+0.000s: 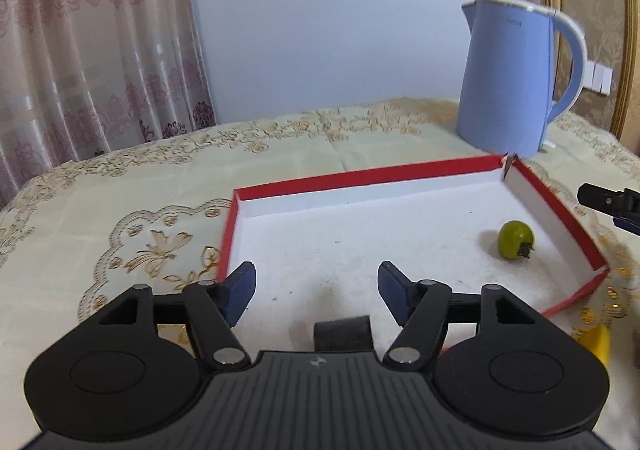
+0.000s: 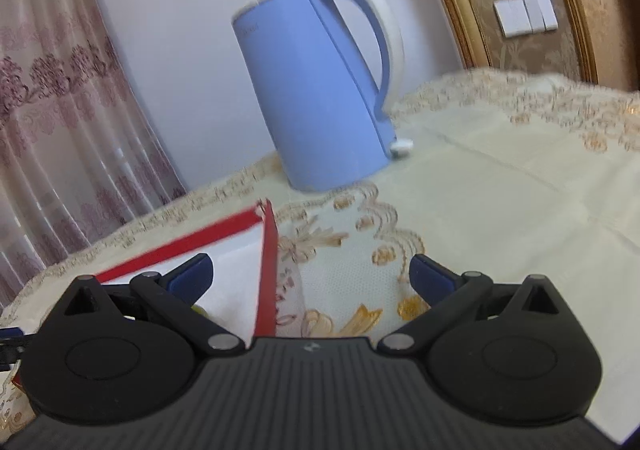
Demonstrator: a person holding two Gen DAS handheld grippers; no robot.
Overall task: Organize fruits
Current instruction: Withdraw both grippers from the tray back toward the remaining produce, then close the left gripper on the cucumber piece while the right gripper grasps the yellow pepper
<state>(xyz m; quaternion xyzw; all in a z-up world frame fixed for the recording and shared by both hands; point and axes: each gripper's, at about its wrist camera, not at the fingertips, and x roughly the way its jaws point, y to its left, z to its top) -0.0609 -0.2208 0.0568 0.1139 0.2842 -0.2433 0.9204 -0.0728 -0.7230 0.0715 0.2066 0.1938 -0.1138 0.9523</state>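
The left gripper hangs spread and empty over the near end of the red tray; the right gripper, likewise released, straddles its right wall. A small green fruit lies far-right inside: light, firm, probably rolls; pinch across its middle.

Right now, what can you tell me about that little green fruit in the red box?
The green fruit is small, round and smooth, yellowish green with a dry brown calyx pointing toward the camera's lower right. It lies alone on the white floor of the shallow red-walled box, near the right wall but apart from it. Nothing touches it besides the floor; no fingers are near it.
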